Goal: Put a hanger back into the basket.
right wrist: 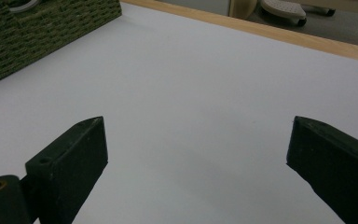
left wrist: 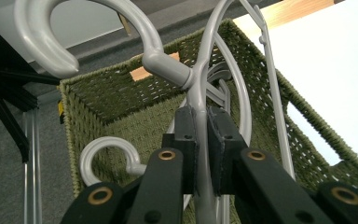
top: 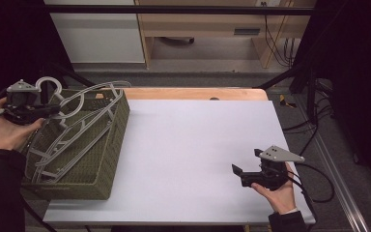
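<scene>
Currently, the left gripper (left wrist: pixel 201 140) pinches a grey hanger (left wrist: pixel 200 84) by its neck over the green basket (top: pixel 107 159) at 9 o'clock. The right gripper (top: pixel 247 163) waits at 4 o'clock, jaws spread. Likely next: lift the hanger clear of the others, untangled.

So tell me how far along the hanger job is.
Nothing is out yet: the white table top is bare. In hand: the left hand-held gripper is shut on one grey hanger above the green basket. Left: several hangers in the basket; the right hand-held gripper waits open.
</scene>
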Tool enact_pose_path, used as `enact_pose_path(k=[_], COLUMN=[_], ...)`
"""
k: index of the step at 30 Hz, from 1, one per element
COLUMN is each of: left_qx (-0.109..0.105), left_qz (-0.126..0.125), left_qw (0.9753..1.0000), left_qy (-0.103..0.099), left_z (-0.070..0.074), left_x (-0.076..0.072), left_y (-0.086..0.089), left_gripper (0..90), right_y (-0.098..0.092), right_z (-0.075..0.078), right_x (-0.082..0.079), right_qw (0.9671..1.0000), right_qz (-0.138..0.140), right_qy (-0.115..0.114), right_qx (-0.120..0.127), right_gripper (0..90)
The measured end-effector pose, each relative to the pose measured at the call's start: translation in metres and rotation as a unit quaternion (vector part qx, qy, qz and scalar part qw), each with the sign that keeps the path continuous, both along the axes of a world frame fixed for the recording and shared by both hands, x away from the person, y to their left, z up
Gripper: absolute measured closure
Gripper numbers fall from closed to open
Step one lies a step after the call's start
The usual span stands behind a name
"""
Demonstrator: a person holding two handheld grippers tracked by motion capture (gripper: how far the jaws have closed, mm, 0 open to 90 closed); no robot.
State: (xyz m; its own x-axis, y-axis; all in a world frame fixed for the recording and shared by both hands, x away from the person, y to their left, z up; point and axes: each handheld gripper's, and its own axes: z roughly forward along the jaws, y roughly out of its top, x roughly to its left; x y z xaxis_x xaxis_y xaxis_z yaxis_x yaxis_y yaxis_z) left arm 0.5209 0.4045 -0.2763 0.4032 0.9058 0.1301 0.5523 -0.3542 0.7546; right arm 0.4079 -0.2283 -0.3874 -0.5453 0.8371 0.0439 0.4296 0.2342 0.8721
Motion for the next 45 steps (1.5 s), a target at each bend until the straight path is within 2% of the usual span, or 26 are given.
enact_pose_path(k=[2, 14, 20, 25, 29, 33, 37, 39, 45], left_qx=[0.004, -0.003, -0.004, 0.004, 0.004, 0.017, 0.019, 0.004, 0.033], left_qz=[0.002, -0.003, -0.003, 0.001, 0.004, -0.005, -0.005, 0.002, 0.005], left_qw=[1.0000, 1.0000, 1.0000, 0.9999, 0.9999, 0.9995, 0.9993, 0.9997, 0.9989], left_qy=[0.000, 0.005, 0.007, 0.012, 0.015, 0.026, 0.032, 0.026, 0.034], left_z=[-0.002, -0.011, -0.012, -0.017, -0.027, -0.038, -0.047, -0.051, -0.054], left_x=[0.000, -0.004, -0.008, -0.008, -0.005, 0.003, 0.008, 0.009, 0.015], left_y=[0.003, 0.024, 0.033, 0.039, 0.039, 0.034, 0.029, 0.030, 0.029], left_gripper=[83.2, 83.1, 83.2, 83.1, 83.1, 83.1, 83.0, 83.0, 83.0], right_y=[0.000, 0.001, 0.001, 0.000, 0.000, 0.001, 0.001, 0.001, 0.001], right_z=[-0.001, -0.002, -0.003, -0.002, -0.001, -0.002, -0.002, -0.002, -0.002], right_x=[0.001, 0.002, 0.002, 0.001, 0.001, 0.001, 0.001, 0.001, 0.002], right_qw=[1.0000, 1.0000, 1.0000, 1.0000, 1.0000, 1.0000, 1.0000, 1.0000, 1.0000], right_qz=[0.001, 0.000, -0.001, -0.003, -0.004, -0.003, -0.003, -0.002, -0.001], right_qy=[0.000, 0.002, 0.004, 0.002, 0.001, 0.003, 0.002, 0.002, 0.001], right_qx=[-0.002, -0.006, -0.008, -0.007, -0.005, -0.006, -0.008, -0.008, -0.008], right_gripper=[5.7, 5.8, 5.8, 5.9, 6.0, 6.0, 6.0, 6.0, 6.0])
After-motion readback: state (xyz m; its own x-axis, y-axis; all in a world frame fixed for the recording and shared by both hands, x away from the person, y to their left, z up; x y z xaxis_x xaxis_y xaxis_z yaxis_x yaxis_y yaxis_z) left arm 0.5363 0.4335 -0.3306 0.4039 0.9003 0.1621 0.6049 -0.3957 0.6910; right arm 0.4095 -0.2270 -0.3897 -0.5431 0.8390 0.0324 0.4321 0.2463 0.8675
